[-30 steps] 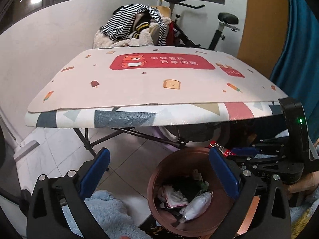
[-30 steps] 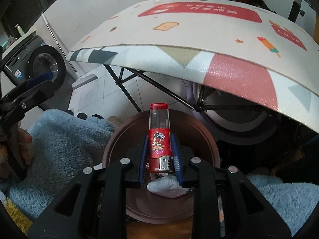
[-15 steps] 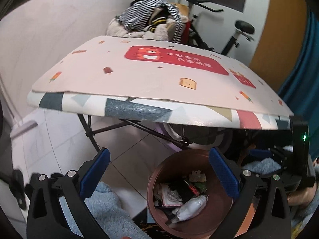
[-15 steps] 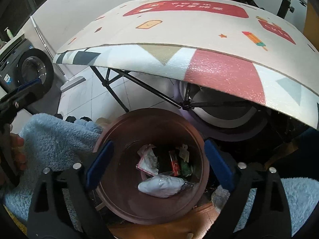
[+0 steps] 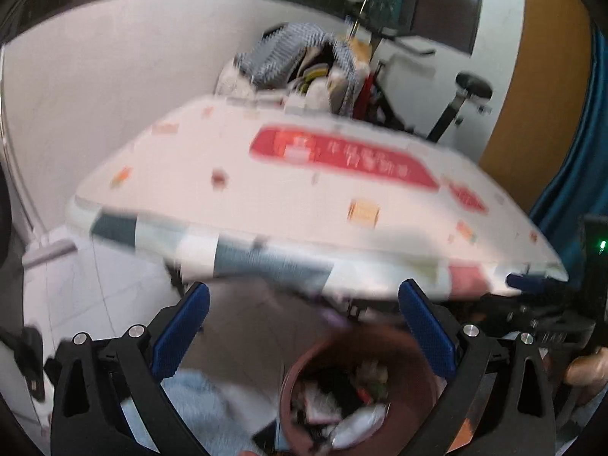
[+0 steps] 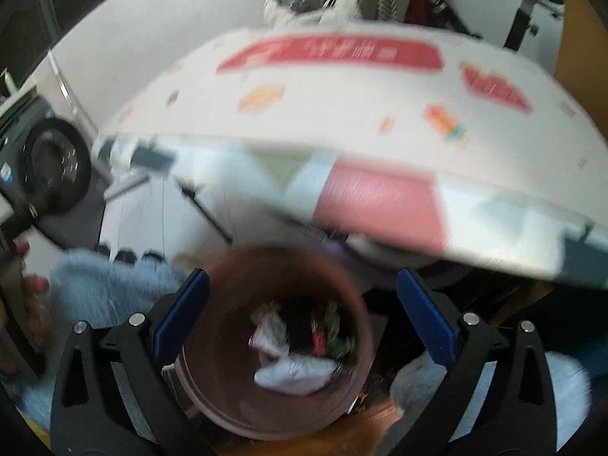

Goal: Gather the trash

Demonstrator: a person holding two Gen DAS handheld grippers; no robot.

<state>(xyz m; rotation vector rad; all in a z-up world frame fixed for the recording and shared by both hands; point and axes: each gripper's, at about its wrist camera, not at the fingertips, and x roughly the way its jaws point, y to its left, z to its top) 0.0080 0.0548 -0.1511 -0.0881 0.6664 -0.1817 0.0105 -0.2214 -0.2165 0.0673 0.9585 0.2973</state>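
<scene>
Hovering above a round brown trash bin, the right tool has its jaws opening — by now spread wide, blue pads on either side of the bin's mouth and nothing between them. Inside the bin lies the collected trash: a crumpled white wad nearest, with small red, green and white wrappers just behind it, all blurred. Left of the bin sits fluffy light-blue fabric.

The left tool is also spread wide and empty; the same bin shows low between its fingers, toward the right one.

Just beyond the bin and above it hangs the edge of a folding surface — covered by a pale mat printed with a red banner and small snack pictures, over a cloth of grey, green and pink shapes. Behind the surface, farthest from the bin, a pile of striped clothing leans against the white wall, beside an exercise bike.
</scene>
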